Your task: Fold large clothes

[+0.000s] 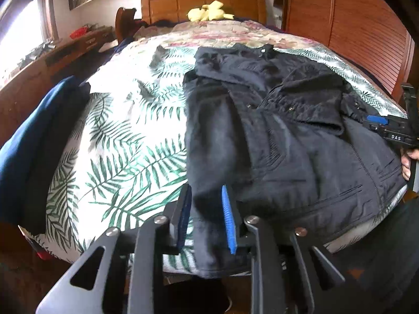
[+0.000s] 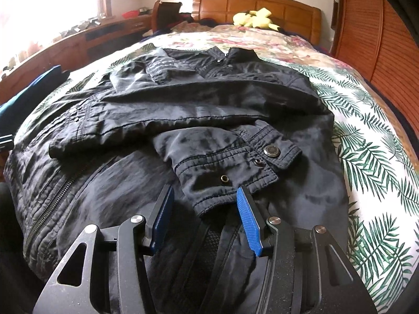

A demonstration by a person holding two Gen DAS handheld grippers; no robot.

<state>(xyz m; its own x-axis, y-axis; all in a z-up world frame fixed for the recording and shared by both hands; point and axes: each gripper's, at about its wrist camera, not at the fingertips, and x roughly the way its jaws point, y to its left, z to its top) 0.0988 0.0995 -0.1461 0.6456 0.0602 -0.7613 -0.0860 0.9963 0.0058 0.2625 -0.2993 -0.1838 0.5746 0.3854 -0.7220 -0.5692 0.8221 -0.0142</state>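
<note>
Left gripper (image 1: 207,196): matte black metal linkage arms, triangular cut-outs, round silver pivot screws. Two fingers: one pad (image 1: 228,219) bright blue, ribbed; other dark navy.

Right gripper (image 2: 207,201): same build, black arms with triangular cut-outs, silver pivot screws, dusty surface. One pad (image 2: 248,222) bright blue, ribbed; other dark navy. From left wrist camera, its black body carries blue pad and white "DAS" lettering.

Hand (image 1: 408,161): fingers only, beside "DAS" lettering; sleeve not visible.
</note>
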